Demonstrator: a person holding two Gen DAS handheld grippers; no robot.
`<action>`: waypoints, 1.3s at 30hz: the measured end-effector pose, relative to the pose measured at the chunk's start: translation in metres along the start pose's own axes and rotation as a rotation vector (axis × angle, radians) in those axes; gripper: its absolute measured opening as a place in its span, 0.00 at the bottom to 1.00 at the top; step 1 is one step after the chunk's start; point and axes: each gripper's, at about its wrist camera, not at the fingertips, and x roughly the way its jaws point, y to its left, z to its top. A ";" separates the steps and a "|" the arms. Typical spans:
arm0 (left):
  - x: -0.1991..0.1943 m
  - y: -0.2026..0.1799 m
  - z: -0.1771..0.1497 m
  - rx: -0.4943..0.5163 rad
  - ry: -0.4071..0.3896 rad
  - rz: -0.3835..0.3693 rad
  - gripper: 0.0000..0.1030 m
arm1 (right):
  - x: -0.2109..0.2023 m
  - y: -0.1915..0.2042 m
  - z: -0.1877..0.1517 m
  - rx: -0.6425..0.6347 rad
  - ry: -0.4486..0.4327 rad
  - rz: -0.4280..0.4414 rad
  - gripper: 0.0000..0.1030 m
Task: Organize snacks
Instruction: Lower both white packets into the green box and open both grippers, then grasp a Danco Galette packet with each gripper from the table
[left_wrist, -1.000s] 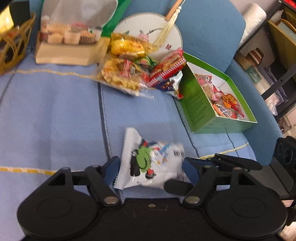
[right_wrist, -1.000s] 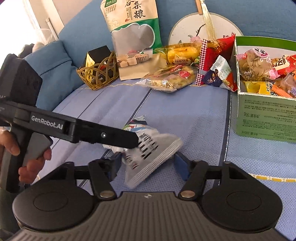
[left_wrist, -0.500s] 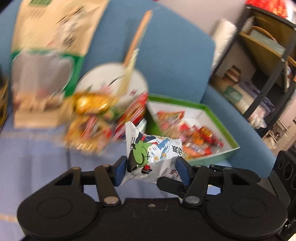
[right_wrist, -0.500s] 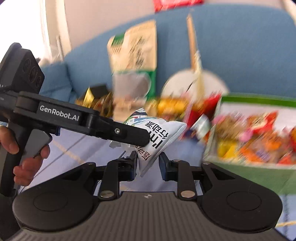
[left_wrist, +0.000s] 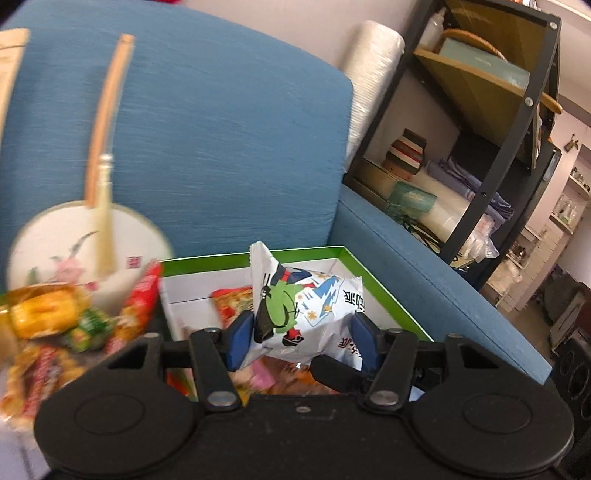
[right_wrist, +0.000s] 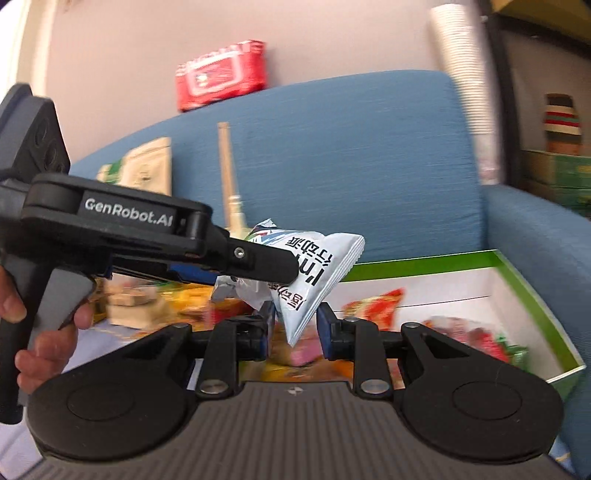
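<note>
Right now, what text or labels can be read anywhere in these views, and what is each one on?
"GenRobot.AI": white lettering on the black arm of the left tongs.
White snack packet: large black Chinese characters, upside down in the right view, not reliably readable.
Round fan: small red stamp, too blurred.
Red pack on the sofa back: print too blurred.

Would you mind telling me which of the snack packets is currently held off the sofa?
The white snack packet with the green cartoon figure, gripped by both the left gripper and right gripper above the green box; the others lie loose.
</note>
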 end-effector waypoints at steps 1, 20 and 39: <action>0.008 -0.003 0.002 0.004 0.005 -0.006 0.74 | 0.004 -0.002 -0.001 0.002 0.002 -0.020 0.42; 0.014 0.007 -0.007 0.061 -0.020 0.156 1.00 | 0.007 -0.006 -0.010 -0.030 -0.026 -0.151 1.00; -0.059 0.144 -0.050 -0.205 -0.034 0.517 1.00 | 0.010 0.067 -0.031 -0.275 0.032 0.122 1.00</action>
